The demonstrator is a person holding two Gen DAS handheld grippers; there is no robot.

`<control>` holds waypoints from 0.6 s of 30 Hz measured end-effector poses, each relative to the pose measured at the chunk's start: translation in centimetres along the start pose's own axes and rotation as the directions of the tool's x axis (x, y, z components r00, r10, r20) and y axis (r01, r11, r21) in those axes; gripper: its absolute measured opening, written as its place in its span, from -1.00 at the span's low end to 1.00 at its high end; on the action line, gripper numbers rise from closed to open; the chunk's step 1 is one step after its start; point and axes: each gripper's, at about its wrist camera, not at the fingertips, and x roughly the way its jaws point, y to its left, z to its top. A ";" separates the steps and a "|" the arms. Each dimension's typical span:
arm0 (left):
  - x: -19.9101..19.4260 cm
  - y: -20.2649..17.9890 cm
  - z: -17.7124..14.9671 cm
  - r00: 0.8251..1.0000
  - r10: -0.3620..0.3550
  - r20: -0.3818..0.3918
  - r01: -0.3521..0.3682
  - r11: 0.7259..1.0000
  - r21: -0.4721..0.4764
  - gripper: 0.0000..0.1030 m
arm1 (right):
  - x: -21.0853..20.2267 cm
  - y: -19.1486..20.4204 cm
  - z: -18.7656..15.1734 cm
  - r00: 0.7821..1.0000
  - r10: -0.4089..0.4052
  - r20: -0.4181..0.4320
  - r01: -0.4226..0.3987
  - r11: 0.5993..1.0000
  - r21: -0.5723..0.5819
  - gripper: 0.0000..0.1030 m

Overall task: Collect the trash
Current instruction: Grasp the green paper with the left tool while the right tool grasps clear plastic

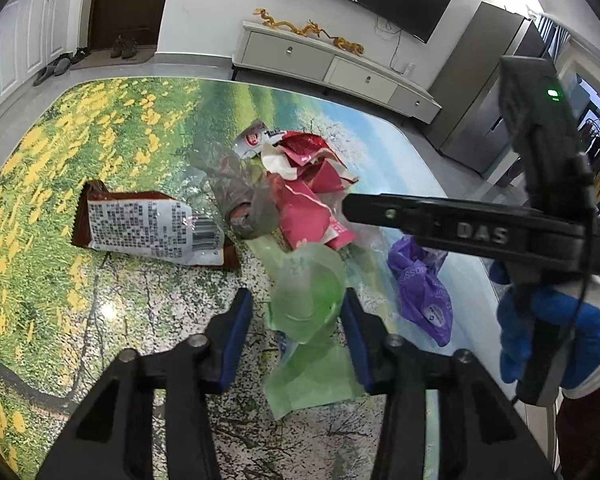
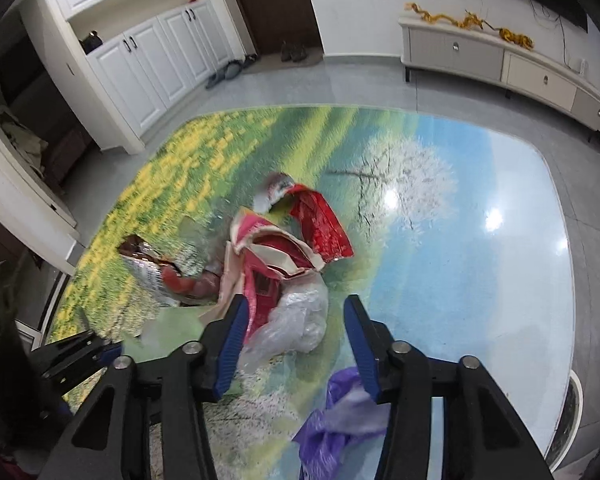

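Trash lies on a table (image 1: 60,152) with a printed meadow top. In the left wrist view a pale green plastic wrapper (image 1: 306,304) sits between the open jaws of my left gripper (image 1: 298,312), untouched by the pads. Beyond it lie torn red packaging (image 1: 304,208), a grey crumpled bag (image 1: 240,204), a brown snack packet (image 1: 152,228) and a purple bag (image 1: 422,288). My right gripper (image 2: 296,320) is open over a clear plastic bag (image 2: 296,324) and the red packaging (image 2: 296,240). The purple bag (image 2: 340,420) lies under its right finger. The right gripper also shows in the left wrist view (image 1: 352,206).
The table's far edge (image 2: 380,110) and right edge (image 2: 568,280) drop to a grey tiled floor. A white TV cabinet (image 1: 340,68) stands behind, white cupboards (image 2: 140,52) at the left. My left gripper's fingers (image 2: 76,352) show at the lower left of the right wrist view.
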 end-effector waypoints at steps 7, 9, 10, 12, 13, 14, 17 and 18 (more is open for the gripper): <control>-0.3 0.4 -0.4 0.999 -0.030 0.013 0.030 0.999 -0.019 -0.50 | 1.1 -0.5 -0.3 0.999 0.023 -0.036 -0.023 1.000 0.017 -0.48; -0.8 0.3 -0.4 0.999 -0.036 0.022 0.037 0.999 -0.018 -0.52 | 0.8 -0.4 -0.3 0.999 0.022 -0.028 -0.021 1.000 0.013 -0.49; -1.0 0.3 -0.5 0.999 -0.037 0.028 0.037 0.999 -0.016 -0.52 | 0.5 -0.4 -0.4 1.000 0.019 -0.023 -0.019 1.000 0.009 -0.49; -1.6 0.1 -0.5 0.999 -0.037 0.040 0.038 0.999 -0.015 -0.52 | -0.3 -0.3 -0.6 1.000 -0.002 -0.005 0.002 1.000 -0.007 -0.50; -1.9 0.0 -0.5 0.998 -0.040 0.043 0.041 0.999 -0.016 -0.52 | -0.7 -0.2 -0.6 1.000 -0.012 0.005 0.012 1.000 -0.014 -0.50; -2.1 0.0 -0.5 0.998 -0.042 0.047 0.043 0.999 -0.018 -0.52 | -1.2 0.0 -0.7 1.000 -0.022 0.018 0.022 1.000 -0.022 -0.50; -3.0 -0.4 -0.6 0.997 -0.037 0.061 0.038 0.999 -0.012 -0.52 | -2.8 0.5 -0.8 0.997 -0.045 0.056 0.048 0.997 -0.055 -0.50; -3.3 -0.5 -0.7 0.997 -0.036 0.066 0.036 0.999 -0.011 -0.52 | -3.3 0.7 -0.9 0.996 -0.051 0.067 0.055 0.997 -0.063 -0.50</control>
